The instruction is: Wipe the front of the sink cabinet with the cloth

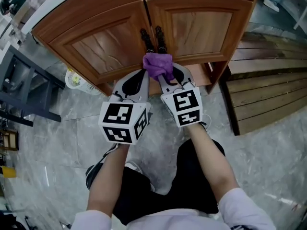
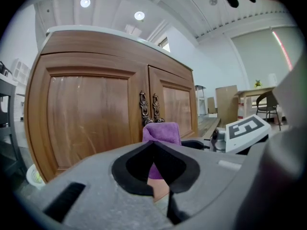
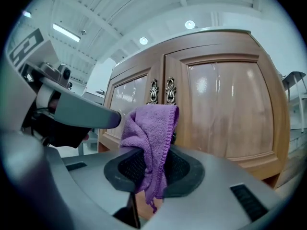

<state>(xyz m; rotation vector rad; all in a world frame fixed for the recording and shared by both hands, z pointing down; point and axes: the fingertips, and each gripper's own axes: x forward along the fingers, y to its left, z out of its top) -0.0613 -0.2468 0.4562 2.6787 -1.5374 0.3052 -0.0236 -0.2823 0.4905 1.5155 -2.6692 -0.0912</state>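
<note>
Fingers (image 3: 186,170) clamp cloth (image 3: 148,123), pointing toward cabinet (image 3: 225,109).

A white mesh basket (image 1: 76,80) sits on the pale marbled floor (image 1: 62,138), near a dark grey stand (image 1: 21,87). Slatted wooden boards (image 1: 268,95) lie at the right.

Hall: beamed ceiling (image 2: 182,4), freestanding sink cabinet (image 1: 105,42)
</note>
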